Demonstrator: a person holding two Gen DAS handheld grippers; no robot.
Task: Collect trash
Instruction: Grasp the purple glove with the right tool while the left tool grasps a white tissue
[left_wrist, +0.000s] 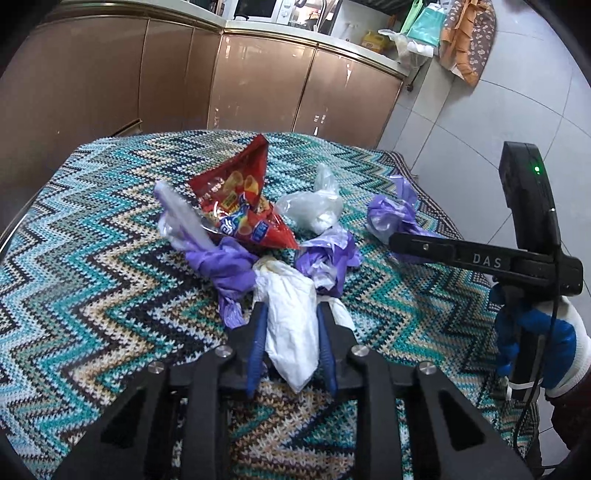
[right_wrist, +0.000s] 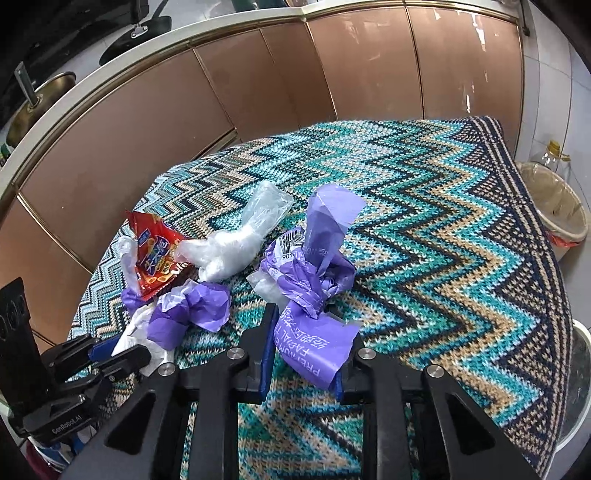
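Trash lies in a pile on a zigzag knit cloth (left_wrist: 92, 280). My left gripper (left_wrist: 290, 314) is shut on a crumpled white tissue (left_wrist: 290, 314), which fills the gap between the blue pads. My right gripper (right_wrist: 308, 328) is shut on a crumpled purple wrapper (right_wrist: 314, 295) with white print. A red snack bag (left_wrist: 240, 199) stands behind the tissue, also in the right wrist view (right_wrist: 155, 254). A clear plastic bag (left_wrist: 314, 206) and more purple wrappers (left_wrist: 221, 266) lie around it. The right gripper shows at the right in the left wrist view (left_wrist: 399, 243).
Brown cabinet doors (left_wrist: 258, 85) stand behind the table. A lined waste bin (right_wrist: 554, 218) stands on the floor beyond the cloth's right edge. A white round container (right_wrist: 580, 387) is at the near right. The cloth (right_wrist: 443, 240) stretches toward the bin.
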